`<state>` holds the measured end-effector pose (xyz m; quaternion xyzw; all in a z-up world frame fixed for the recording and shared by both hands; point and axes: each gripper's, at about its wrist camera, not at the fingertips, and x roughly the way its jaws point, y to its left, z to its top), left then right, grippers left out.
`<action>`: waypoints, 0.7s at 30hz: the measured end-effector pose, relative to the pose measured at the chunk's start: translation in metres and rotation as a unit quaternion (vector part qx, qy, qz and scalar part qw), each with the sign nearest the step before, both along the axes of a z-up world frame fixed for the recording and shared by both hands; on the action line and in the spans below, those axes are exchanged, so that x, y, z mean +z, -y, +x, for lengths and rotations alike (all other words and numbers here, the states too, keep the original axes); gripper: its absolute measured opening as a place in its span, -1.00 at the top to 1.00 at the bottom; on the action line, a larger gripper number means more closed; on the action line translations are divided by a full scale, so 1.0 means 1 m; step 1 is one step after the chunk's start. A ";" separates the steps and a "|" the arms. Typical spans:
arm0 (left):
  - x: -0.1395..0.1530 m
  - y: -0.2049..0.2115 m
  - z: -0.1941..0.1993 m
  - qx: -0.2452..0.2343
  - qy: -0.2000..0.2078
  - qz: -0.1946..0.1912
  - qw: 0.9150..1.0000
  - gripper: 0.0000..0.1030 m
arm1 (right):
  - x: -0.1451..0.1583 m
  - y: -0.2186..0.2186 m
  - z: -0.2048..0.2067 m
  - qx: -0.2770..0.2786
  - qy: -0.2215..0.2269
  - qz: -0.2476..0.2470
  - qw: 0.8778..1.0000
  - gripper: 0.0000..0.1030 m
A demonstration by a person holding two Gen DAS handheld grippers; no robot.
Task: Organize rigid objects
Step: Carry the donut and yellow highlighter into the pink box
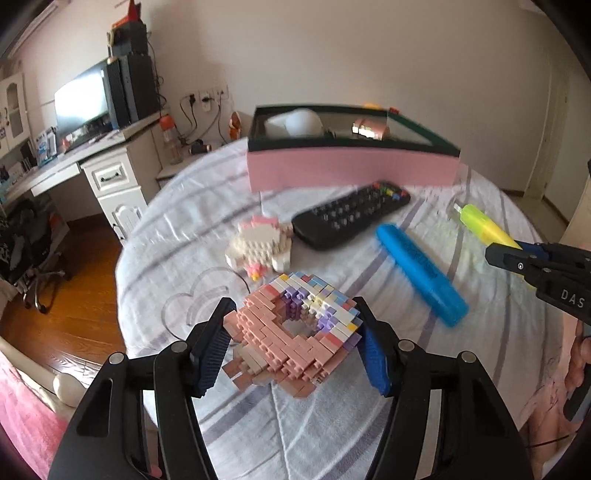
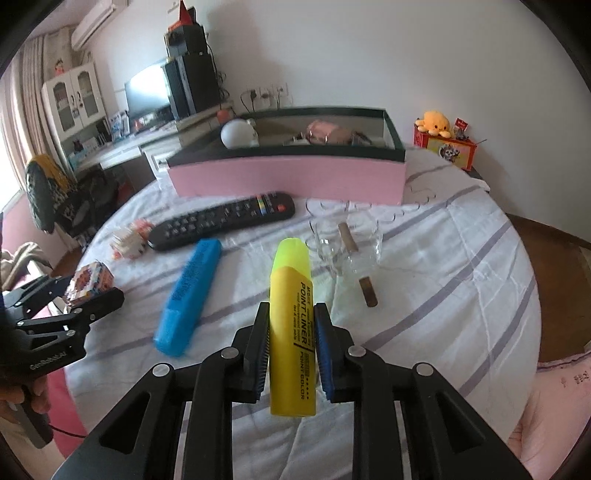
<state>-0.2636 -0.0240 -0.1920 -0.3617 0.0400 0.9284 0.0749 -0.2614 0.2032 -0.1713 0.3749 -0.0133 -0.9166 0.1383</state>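
Bedspread (image 2: 443,280): two highlighters (image 2: 291,325), one remote (image 2: 221,223).

Walls: plain pale wall (image 2: 351,55) behind everything, with sockets (image 2: 273,89) and dangling cables.
Floor: glossy brown wood floor (image 1: 85,295) at the left.
Furniture: white desk (image 1: 110,173) far left with a drawer, carrying a monitor (image 1: 83,99) and a black computer tower (image 2: 195,85); a white glass-door cabinet (image 2: 74,99) further left; a chair (image 2: 55,195) draped in clothing.
Window: a curtain (image 2: 22,92) at the far left — daylight comes from that side.
Cooling: air conditioner (image 2: 94,22) high on the wall.
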 end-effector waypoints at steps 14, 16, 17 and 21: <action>0.095 0.002 0.034 0.010 -0.120 -0.006 0.993 -0.24 | 0.086 0.001 0.039 0.012 -0.103 -0.018 0.994 0.56; 0.109 0.001 0.039 0.007 -0.139 -0.008 0.990 -0.24 | 0.097 0.003 0.044 0.017 -0.116 -0.013 0.993 0.56; 0.115 0.001 0.041 0.007 -0.147 -0.007 0.989 -0.24 | 0.102 0.003 0.046 0.019 -0.123 -0.012 0.992 0.57; 0.131 0.003 0.044 0.012 -0.166 -0.010 0.986 -0.24 | 0.118 0.005 0.049 0.026 -0.144 -0.013 0.989 0.63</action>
